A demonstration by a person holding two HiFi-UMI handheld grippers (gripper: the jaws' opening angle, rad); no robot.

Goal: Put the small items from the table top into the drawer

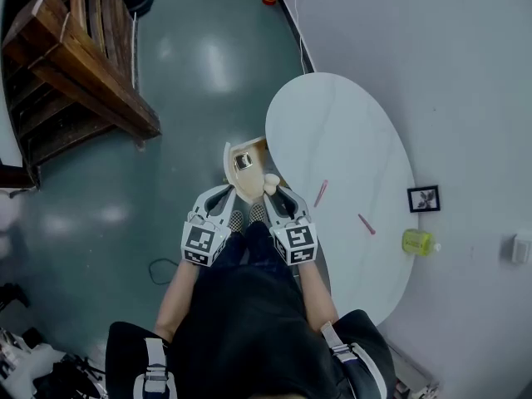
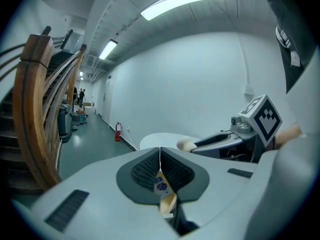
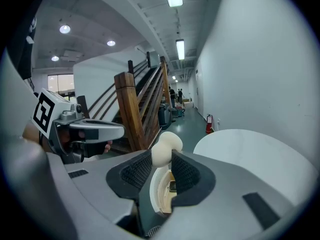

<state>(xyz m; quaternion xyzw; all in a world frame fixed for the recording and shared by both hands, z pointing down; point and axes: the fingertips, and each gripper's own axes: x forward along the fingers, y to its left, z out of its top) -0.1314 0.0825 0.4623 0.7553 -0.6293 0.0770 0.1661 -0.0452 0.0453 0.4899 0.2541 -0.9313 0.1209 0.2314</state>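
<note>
Both arms reach forward side by side. The left hand-held gripper (image 1: pixel 223 199) is clenched, jaws pressed together, and the right hand-held gripper (image 1: pixel 274 196) grasps a cream, peanut-shaped piece (image 3: pixel 165 149) over the open wooden drawer (image 1: pixel 226 163) at the counter (image 1: pixel 332 131) edge. One square item (image 1: pixel 242 160) lies in the drawer, while two pink sticks (image 1: pixel 320 192) and one yellow-green bottle (image 1: pixel 418 241) are on the counter.

a glossy teal floor (image 1: pixel 191 65) throws back the lights beside a varnished wooden staircase (image 1: pixel 75 65) and a smooth, matt white table top (image 1: pixel 349 131). the drawer (image 1: pixel 252 185) shows pale bare wood. the right gripper (image 3: pixel 161 160), matt grey plastic with ribbed black rubber pads (image 3: pixel 137 171), clamps a smooth cream peanut-shaped piece (image 3: pixel 165 146).
</note>
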